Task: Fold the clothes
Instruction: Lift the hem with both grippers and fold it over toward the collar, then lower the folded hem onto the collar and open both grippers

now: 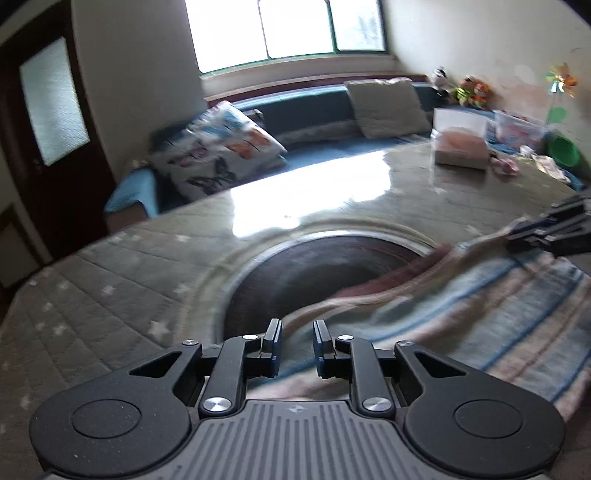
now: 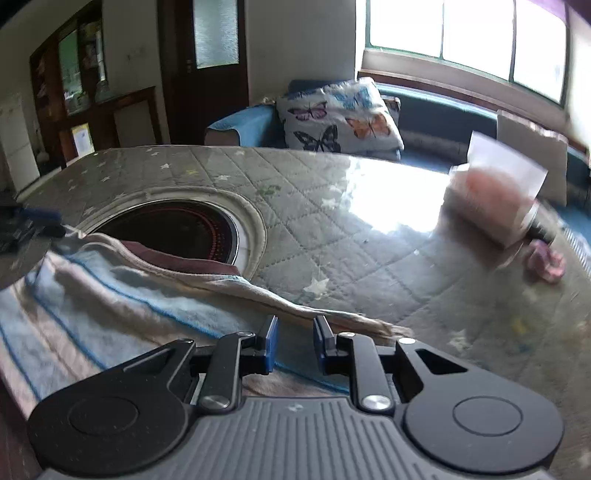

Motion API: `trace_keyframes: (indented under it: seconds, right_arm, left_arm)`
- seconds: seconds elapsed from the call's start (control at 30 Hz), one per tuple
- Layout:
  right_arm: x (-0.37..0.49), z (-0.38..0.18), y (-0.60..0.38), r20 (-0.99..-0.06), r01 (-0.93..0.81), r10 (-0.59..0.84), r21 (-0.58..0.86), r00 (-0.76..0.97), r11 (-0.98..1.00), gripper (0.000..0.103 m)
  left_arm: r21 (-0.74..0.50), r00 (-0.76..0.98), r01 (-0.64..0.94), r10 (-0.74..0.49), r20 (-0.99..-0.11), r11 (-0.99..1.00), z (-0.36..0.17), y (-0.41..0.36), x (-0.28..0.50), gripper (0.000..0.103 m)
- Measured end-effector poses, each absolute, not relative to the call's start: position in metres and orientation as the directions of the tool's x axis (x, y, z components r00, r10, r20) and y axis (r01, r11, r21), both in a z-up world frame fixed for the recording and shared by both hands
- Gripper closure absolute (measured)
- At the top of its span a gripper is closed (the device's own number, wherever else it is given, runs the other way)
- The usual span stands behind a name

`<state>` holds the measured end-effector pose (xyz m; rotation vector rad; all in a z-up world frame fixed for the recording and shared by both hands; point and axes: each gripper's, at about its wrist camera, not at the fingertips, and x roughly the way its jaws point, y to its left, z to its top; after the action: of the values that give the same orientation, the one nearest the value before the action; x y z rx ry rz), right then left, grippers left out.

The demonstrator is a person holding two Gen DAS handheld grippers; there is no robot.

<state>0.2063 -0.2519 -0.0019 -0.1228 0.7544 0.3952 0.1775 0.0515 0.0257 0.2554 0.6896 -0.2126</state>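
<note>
Covering a quilted star-print table (image 2: 332,229) by the window seat (image 2: 436,122), striped cloth (image 2: 110,295) between both slightly parted hand-held grippers (image 1: 297,345) (image 2: 294,345).

A grey quilted cover (image 2: 332,236) with pale stars lies over the bench, with a round opening showing a dark glass plate (image 2: 177,232) at about nine o'clock of the right wrist view. A box (image 2: 495,192) stands on the cover at two o'clock, a small pink bundle (image 2: 546,260) just beside it. Behind the bench, a blue sofa (image 1: 321,122) carries a butterfly pillow (image 1: 218,147) and a plain cushion (image 1: 384,107). A window (image 1: 288,29) glares at twelve o'clock; a dark door (image 1: 51,110) stands at nine o'clock in the left wrist view.
</note>
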Motion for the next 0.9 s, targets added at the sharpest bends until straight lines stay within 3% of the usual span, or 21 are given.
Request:
trace_keyframes:
  seconds: [0.3,0.53,0.9]
  right_arm:
    - [0.223,-0.009,-0.249,-0.683,-0.328,0.277,0.058,0.676,0.943,0.084]
    - [0.218,-0.003,-0.219,-0.670,-0.411,0.338,0.054,0.661,0.910,0.083]
    - [0.214,-0.004,-0.193,-0.660,-0.444,0.362,0.047,0.659,0.895,0.075]
  left_arm:
    - [0.120,0.681,0.215,-0.061,-0.729,0.969,0.002,0.067,0.204,0.085]
    - [0.049,0.684,0.264,-0.151,-0.713,0.963,0.014,0.052,0.203,0.084]
    - [0.022,0.655,0.262,-0.162,-0.738,0.965,0.002,0.045,0.224,0.082]
